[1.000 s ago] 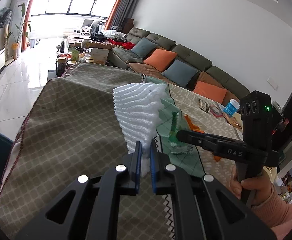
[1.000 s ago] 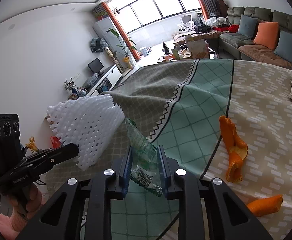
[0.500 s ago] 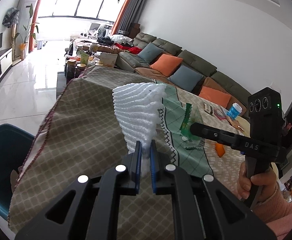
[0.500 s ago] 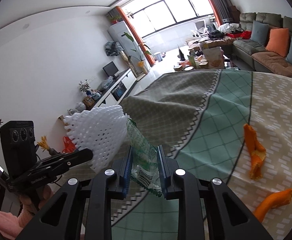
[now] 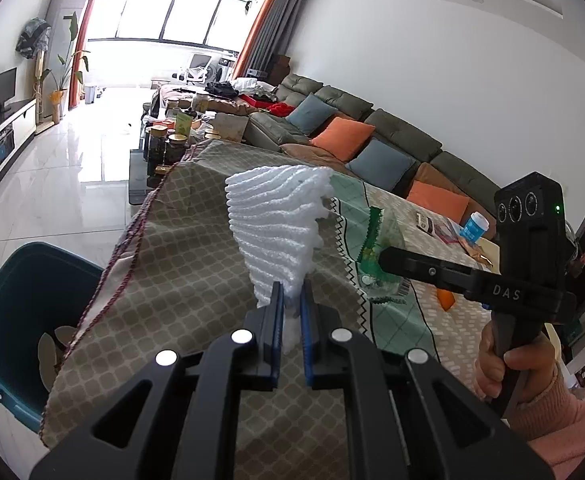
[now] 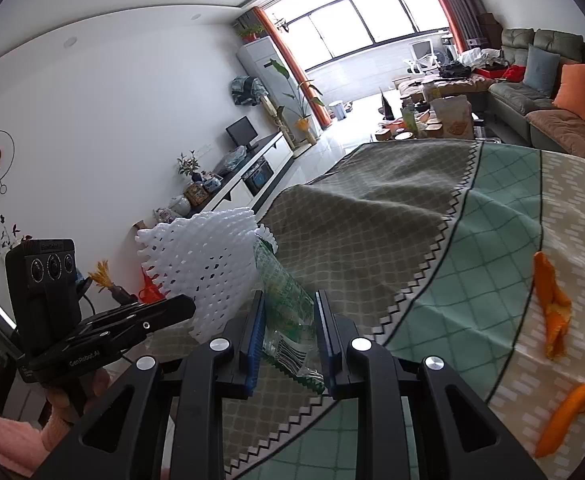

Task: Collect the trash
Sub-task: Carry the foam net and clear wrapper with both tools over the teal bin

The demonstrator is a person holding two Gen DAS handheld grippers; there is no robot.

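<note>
Bright living room beyond a tabletop [image 5: 196, 240] under a patterned cloth; long sofa [image 5: 404, 140] at far right; teal bin [image 5: 16, 304] on the floor at near left, below the tabletop edge. Left gripper [image 5: 290, 300] clamped nearly shut on one white foam fruit net [image 5: 276, 224], held up above the cloth; right gripper [image 6: 288, 320] partly closed on one crumpled green and clear wrapper [image 6: 284, 300], also lifted. Judged step: carrying both pieces toward the bin; best done by keeping both grips firm, clearing the tabletop edge, releasing only once directly over the bin mouth. Two orange peel pieces [image 6: 552, 304] left on the cloth at right.
</note>
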